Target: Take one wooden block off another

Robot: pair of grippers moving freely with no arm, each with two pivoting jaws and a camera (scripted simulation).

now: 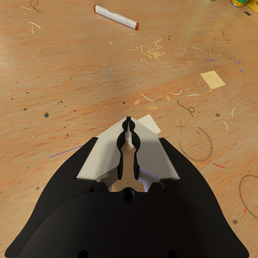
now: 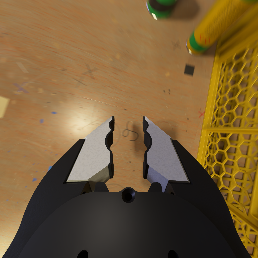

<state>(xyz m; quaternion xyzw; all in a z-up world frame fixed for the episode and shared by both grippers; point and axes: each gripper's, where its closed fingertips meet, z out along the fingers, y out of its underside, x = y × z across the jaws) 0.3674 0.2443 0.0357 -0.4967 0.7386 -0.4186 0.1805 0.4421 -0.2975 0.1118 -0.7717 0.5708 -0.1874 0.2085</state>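
No wooden block shows in either view. My left gripper is shut and empty, its tips touching, held over the scratched wooden tabletop. My right gripper is open and empty, with bare tabletop between its fingers. The right wrist view is blurred.
A white marker with orange-red ends lies far ahead of the left gripper. A yellow honeycomb-mesh crate stands close on the right gripper's right. A yellow and green cylinder and a green one lie ahead; they also show in the left wrist view's corner.
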